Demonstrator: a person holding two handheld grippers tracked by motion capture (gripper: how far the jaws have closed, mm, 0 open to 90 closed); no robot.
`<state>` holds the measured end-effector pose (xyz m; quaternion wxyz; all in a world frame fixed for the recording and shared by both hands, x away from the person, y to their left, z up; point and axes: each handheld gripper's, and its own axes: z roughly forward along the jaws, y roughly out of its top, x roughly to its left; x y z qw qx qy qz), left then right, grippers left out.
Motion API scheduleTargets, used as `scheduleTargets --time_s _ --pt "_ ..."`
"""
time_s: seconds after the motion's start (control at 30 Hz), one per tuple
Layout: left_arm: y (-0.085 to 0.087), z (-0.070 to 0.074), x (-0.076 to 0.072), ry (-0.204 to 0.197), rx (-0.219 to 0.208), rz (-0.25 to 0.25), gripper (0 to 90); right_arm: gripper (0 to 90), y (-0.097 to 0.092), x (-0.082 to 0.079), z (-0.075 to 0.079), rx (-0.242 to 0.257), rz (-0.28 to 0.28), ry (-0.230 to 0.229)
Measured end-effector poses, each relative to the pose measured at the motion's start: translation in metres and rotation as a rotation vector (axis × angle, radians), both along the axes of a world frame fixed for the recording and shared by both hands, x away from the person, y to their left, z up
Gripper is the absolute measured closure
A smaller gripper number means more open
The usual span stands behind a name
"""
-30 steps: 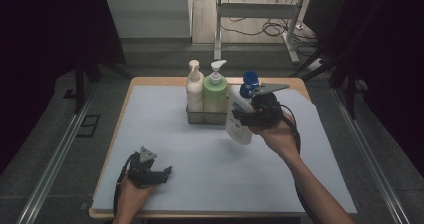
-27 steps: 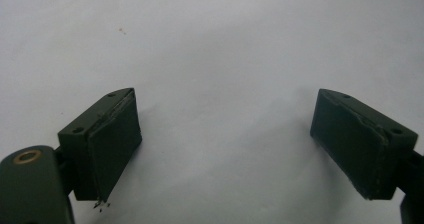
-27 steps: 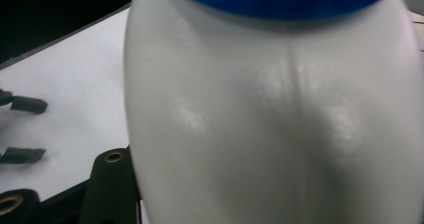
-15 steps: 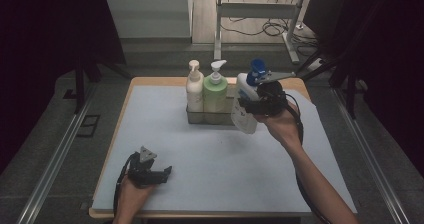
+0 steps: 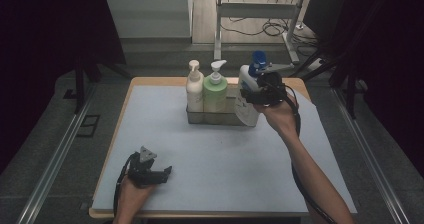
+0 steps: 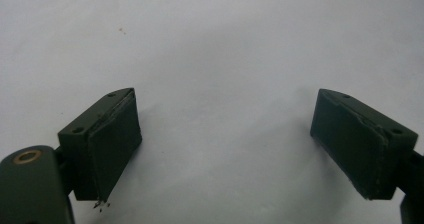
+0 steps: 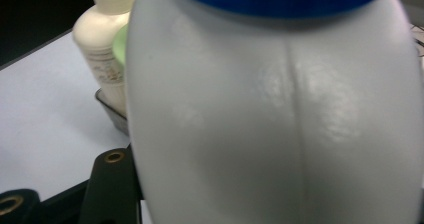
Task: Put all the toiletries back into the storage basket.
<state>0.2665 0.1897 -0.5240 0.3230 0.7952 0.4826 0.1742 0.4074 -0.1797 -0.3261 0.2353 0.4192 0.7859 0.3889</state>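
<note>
The left gripper (image 5: pixel 162 173) was seen at the near left of the table, resting low over the pale blue mat (image 5: pixel 225 154) in the person's left hand (image 5: pixel 131 196). In the left gripper view its two black jaws stood wide apart, with nothing but bare mat (image 6: pixel 220 59) between them. A few small dark specks were noted on the mat in that view.

Farther in, toward the right, the person's right forearm (image 5: pixel 312 171) was seen reaching forward over the mat. The right gripper (image 5: pixel 252 95) was held above the table near its far edge, clamped on a white bottle with a blue cap (image 5: pixel 248 96). In the right gripper view the bottle's rounded white body (image 7: pixel 280 119) lay close against the camera, with the blue cap at the top edge; one black jaw was visible against its lower left side. The bottle was held roughly upright, at the right end of a shallow grey tray (image 5: pixel 217 118); whether its base touched the tray could not be told.

In the tray two pump bottles were recorded standing upright, side by side: a cream bottle (image 5: pixel 194 91) on the left and a green bottle (image 5: pixel 215 95) just beside it. The held bottle was just to the right of the green one.

Beyond the table, cables on the floor (image 5: pixel 260 29) were noted.
</note>
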Motion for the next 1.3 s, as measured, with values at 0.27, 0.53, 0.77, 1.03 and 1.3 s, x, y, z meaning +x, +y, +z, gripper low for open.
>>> scheduleTargets --time_s 0.27,0.53,0.77,1.03,1.3 --pt "0.0 0.0 0.0 0.0 0.0 0.0 12.2 40.0 0.002 0.015 0.0 -0.002 -0.035 -0.005" --pt "0.0 0.0 0.0 0.002 -0.002 0.001 12.3 40.0 0.004 0.029 -0.002 0.011 -0.065 -0.005" --pt "0.0 0.0 0.0 0.002 -0.002 0.001 12.3 40.1 0.008 0.04 -0.003 0.005 -0.088 -0.01" --pt "0.0 0.0 0.0 0.001 -0.003 0.001 12.3 40.1 0.013 0.052 -0.006 0.002 -0.107 -0.019" --pt "0.0 0.0 0.0 0.003 -0.004 0.002 12.3 40.1 0.016 0.059 -0.017 -0.003 -0.124 -0.011"
